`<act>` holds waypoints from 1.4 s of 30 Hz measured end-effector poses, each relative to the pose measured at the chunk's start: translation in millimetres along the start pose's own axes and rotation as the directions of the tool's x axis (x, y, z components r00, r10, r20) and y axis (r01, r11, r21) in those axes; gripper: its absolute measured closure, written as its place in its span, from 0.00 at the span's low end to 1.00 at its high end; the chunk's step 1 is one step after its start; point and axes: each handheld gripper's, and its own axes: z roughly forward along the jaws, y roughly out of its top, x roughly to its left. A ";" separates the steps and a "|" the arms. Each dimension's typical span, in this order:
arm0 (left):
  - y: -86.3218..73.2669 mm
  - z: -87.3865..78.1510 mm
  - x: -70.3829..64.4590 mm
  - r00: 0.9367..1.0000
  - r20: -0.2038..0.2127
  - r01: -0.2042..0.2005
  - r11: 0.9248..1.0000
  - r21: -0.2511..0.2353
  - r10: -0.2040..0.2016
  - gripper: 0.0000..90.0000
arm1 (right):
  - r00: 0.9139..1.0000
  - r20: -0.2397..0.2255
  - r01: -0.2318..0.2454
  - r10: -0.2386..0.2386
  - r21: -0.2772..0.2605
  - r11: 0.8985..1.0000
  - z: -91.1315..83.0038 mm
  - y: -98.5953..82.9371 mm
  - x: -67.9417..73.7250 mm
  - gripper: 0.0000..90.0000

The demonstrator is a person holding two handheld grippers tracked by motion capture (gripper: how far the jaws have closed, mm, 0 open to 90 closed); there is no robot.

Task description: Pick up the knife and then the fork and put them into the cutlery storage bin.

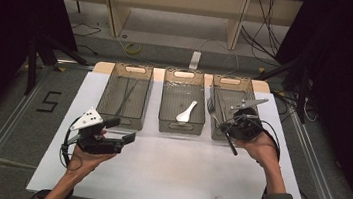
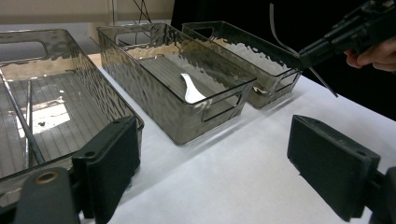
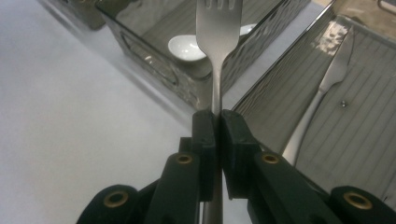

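Observation:
My right gripper (image 3: 218, 116) is shut on the handle of a metal fork (image 3: 217, 28), whose tines point away over the gap between two bins. From above, this gripper (image 1: 225, 127) hovers at the front of the right bin (image 1: 254, 96), with the fork (image 1: 211, 105) slanting up-left. Another metal utensil (image 3: 322, 88) lies flat on that bin's floor. A white spoon (image 1: 186, 112) rests in the middle bin (image 1: 166, 96). My left gripper (image 1: 121, 129) is open above the white sheet before the left bin (image 1: 108, 91), its jaws (image 2: 219, 163) wide apart with nothing between them.
Three translucent grey bins stand side by side at the back of a white sheet (image 1: 176, 170). Thin dark sticks (image 2: 23, 126) lie in the left bin. Shelving and cables sit on the floor beyond the table. Metal rails run along both sides.

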 end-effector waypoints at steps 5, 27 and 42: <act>0.1 0.0 -0.5 1.000 0.001 0.000 1.000 -0.001 0.000 0.18 | 1.000 0.006 -0.019 0.019 -0.021 1.000 -2.4 11.1 -7.5 0.95; 0.3 -0.2 -0.2 1.000 0.000 0.002 1.000 -0.005 -0.002 0.18 | 0.991 0.033 -0.127 0.129 -0.075 0.989 -0.6 50.9 -46.3 0.95; 0.4 -0.2 0.0 1.000 0.001 0.007 1.000 -0.011 -0.007 0.18 | 0.974 0.070 -0.210 0.217 -0.099 0.973 11.2 63.0 -71.0 0.95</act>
